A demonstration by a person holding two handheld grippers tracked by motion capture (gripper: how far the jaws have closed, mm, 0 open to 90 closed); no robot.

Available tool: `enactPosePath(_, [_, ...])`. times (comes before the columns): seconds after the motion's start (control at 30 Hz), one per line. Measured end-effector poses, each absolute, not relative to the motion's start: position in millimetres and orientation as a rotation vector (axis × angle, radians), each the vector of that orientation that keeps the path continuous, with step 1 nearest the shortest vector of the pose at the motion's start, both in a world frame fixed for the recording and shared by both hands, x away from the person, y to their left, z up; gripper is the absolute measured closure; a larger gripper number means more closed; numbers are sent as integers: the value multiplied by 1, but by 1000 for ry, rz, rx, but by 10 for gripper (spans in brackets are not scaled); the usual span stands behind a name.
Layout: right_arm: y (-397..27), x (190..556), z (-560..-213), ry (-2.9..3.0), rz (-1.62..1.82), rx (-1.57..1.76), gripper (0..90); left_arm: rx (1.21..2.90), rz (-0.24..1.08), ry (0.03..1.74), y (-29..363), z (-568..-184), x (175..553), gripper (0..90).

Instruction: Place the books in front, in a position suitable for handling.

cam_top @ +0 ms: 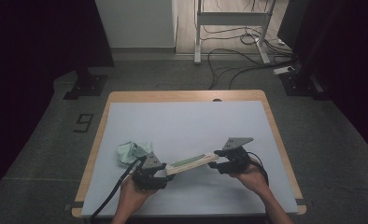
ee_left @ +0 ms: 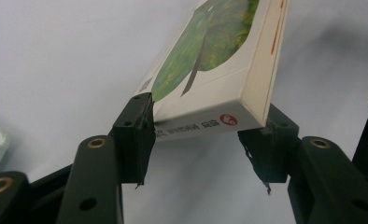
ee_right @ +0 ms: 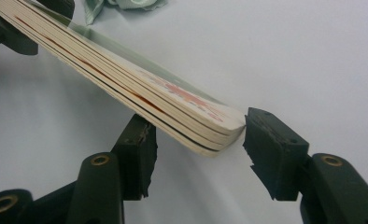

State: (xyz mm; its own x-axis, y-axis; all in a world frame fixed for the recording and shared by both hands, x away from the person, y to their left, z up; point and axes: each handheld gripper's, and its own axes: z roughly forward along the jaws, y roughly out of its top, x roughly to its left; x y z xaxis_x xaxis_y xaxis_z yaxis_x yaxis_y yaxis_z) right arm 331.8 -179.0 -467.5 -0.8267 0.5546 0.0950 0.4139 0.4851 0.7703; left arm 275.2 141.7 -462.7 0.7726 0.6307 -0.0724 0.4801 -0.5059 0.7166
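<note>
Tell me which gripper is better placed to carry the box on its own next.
Probably the left. In its own view, the left gripper has the box end spanning squarely between both pads. In the right gripper, the box lies tilted, its corner meeting one pad.

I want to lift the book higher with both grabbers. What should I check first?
1. The left gripper grips the book: cannot tell. The book's end sits between its jaws and both pads seem to touch, but a firm squeeze is not visible.
2. The right gripper grips the book: not ok. The corner lies between the jaws, with a thin gap at one pad.
3. The book is off the table: ok. It hangs tilted with a shadow beneath.
4. The green cloth is out of the way: ok. It lies beside the left gripper, apart from the book.
5. Nothing lies under the book: ok.
</note>
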Motion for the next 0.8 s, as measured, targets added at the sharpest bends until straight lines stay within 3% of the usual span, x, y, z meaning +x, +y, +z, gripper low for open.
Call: enactPosePath(0.8, [-190, 304, -486, 2603, 1199, 868, 455, 2206, 266, 899, 130, -484, 246, 350])
